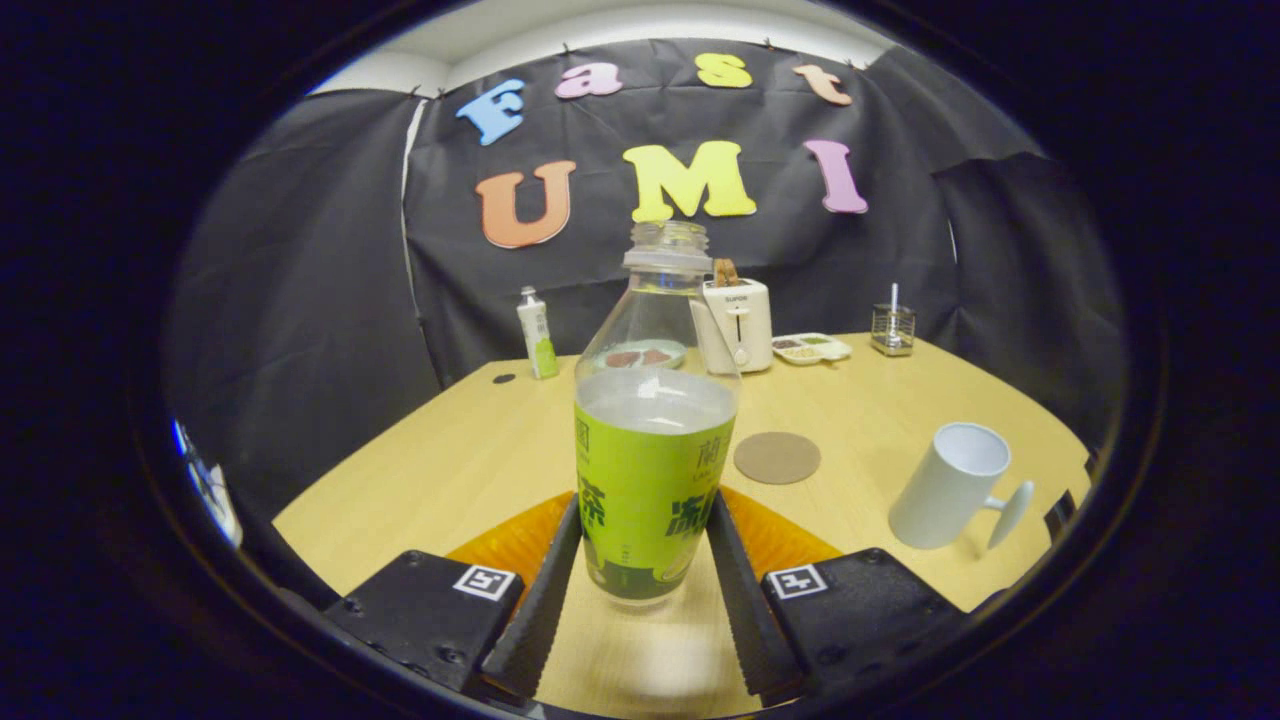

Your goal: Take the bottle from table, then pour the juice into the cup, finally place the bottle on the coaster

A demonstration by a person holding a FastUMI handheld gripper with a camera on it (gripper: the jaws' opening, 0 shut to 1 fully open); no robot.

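the bottle (655, 440) is seen upright on the desk (480, 450), cap off, squarely between the fingers (540, 590) of the claw (645, 590). both pads appear pressed against its green label, so it is judged grasped. its long axis stands vertical. the cup (950, 487) lies ahead to the right, the coaster (777, 457) nearer, just beyond.

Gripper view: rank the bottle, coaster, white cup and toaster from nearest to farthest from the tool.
1. Bottle: between the fingers of the tool, which touch its sides.
2. Coaster: just beyond the fingers, a little to the right.
3. White cup: farther right, handle pointing right; close to the coaster's rank, hard to call.
4. Toaster: far end of the table, behind the bottle.
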